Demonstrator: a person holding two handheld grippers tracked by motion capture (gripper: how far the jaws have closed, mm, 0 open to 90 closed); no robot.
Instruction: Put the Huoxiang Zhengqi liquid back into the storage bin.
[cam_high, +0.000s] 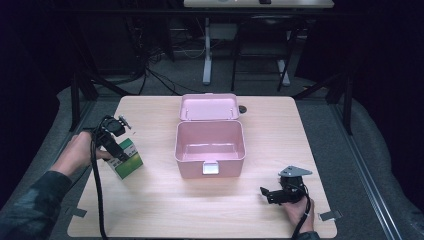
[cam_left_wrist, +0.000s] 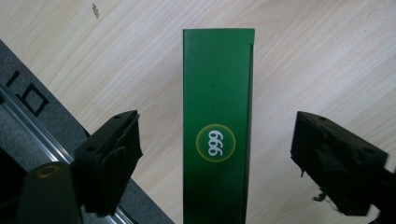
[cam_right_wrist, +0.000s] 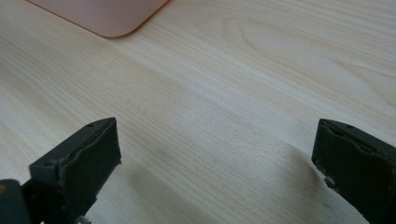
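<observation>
Box: green carton (cam_left_wrist: 217, 130) standing on the desk (cam_high: 210, 210) at its left side, left of the open pink case (cam_high: 210, 145), right between my left jaws.
Left gripper (cam_left_wrist: 215, 154): jaws spread either side of the carton, gaps both sides, not pinching yet.
Right gripper (cam_right_wrist: 215, 158): jaws wide apart over bare desk, holding nothing.
Handling: I'd judge it light, thin card, crushable; smooth, may slip.
Grip: squeeze gently across the narrow faces, mid-height.
Writing: "999" in a white circle.
</observation>
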